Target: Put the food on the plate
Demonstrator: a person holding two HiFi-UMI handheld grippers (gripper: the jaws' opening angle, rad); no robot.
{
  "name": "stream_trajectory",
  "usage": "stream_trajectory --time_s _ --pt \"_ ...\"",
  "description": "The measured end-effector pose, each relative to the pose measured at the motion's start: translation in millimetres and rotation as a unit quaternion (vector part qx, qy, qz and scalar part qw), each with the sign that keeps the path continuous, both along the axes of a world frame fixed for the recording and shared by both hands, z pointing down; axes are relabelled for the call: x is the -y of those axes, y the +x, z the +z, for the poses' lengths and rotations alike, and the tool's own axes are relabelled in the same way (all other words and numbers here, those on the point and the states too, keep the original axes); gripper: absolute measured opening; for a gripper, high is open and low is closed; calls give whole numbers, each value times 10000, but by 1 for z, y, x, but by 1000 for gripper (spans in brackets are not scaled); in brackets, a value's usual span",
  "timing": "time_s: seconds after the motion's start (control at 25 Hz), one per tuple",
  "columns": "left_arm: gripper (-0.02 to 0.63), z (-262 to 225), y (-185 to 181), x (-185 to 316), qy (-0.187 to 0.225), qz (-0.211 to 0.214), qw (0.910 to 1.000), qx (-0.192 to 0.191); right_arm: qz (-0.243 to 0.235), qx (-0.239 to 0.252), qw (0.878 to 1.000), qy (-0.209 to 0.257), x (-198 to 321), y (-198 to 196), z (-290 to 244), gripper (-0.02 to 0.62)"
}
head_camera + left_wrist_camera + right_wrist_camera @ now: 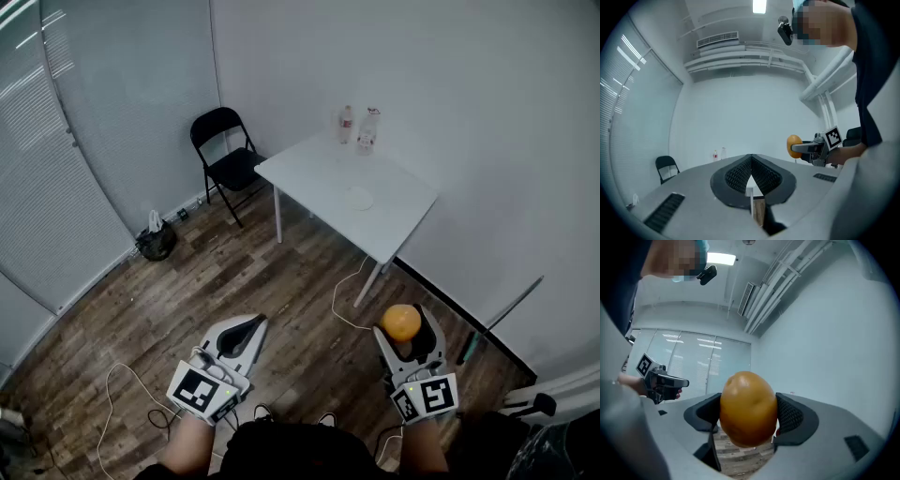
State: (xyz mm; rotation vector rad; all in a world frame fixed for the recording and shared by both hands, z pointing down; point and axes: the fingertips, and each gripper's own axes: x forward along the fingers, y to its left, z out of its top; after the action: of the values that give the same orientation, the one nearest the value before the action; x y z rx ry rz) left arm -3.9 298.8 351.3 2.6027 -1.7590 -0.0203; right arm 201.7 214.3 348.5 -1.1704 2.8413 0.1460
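An orange-brown round food item (402, 322), like a potato or orange, sits between the jaws of my right gripper (409, 335), which is shut on it over the wooden floor. In the right gripper view the food (748, 408) fills the gap between both pads. My left gripper (242, 336) is held at the lower left with its jaws shut and nothing in them; its pads meet in the left gripper view (751, 174). A pale round plate (358, 199) lies on the white table (319, 173) far ahead of both grippers.
Two bottles (356, 128) stand at the table's far edge by the wall. A black folding chair (226, 159) stands left of the table. A dark bag (156, 240) and cables (343, 302) lie on the wooden floor. A person's feet show at the bottom.
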Motion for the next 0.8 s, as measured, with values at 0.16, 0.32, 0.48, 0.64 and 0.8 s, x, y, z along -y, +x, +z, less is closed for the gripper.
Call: stream_trajectory --time_s 0.16,0.32,0.48,0.64,0.8 --pt "20 0 -6 -9 31 -1 10000 -45 -9 -8 10000 -34 -9 -5 1 370" --pt "20 1 -15 -14 26 35 9999 -93 -13 -59 10000 -29 -15 -16 1 370" --pt "20 5 -22 -14 25 47 9999 -88 -102 -134 9999 -6 -18 -25 3 370" --pt "20 7 -34 -17 32 72 9999 -100 -132 -155 9998 79 -22 -36 3 370" --pt "20 13 -61 -24 0 88 9999 -100 -86 -100 9999 47 -22 -60 6 370"
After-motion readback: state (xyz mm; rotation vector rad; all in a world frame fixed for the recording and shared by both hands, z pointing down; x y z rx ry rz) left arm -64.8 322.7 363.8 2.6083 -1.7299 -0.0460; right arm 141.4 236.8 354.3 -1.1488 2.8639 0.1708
